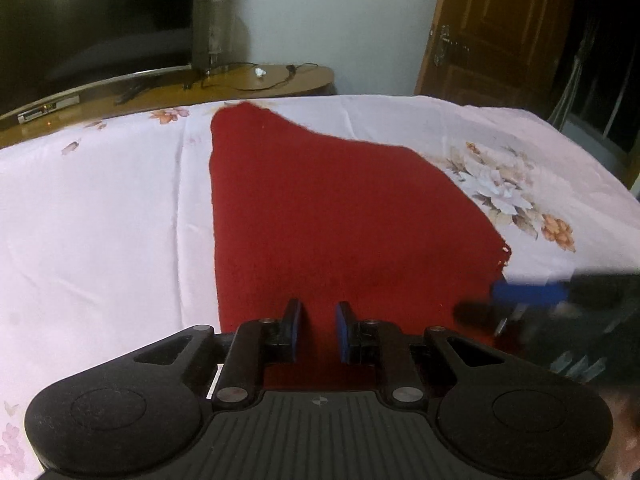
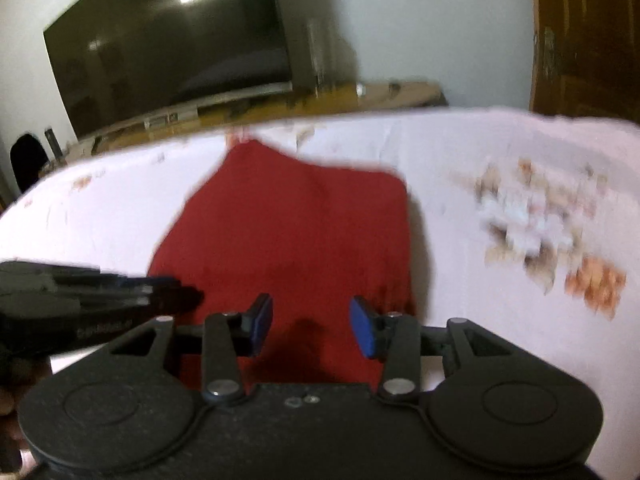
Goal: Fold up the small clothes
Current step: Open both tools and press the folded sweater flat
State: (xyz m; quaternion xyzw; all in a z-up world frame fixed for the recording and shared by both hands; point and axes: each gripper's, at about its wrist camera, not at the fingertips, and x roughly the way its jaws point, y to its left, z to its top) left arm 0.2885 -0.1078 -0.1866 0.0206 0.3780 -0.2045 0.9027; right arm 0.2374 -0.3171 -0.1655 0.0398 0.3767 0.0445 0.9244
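While motion blurs the right view, a red cloth (image 1: 340,216) lies flat on the floral bedsheet (image 1: 100,208).
Its near edge is hidden behind both grippers: left gripper (image 1: 318,330) narrowly parted, right gripper (image 2: 311,330) wider, both holding nothing.

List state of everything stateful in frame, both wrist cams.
Red cloth: lying flat on the bed, not gripped.
Left gripper: open, narrow gap, over the cloth's near edge, holding nothing.
Right gripper: open, wider gap, over the near edge, holding nothing.
Bedsheet: spread, lightly creased.
TV: screen dark.
Door: cannot tell whether shut.
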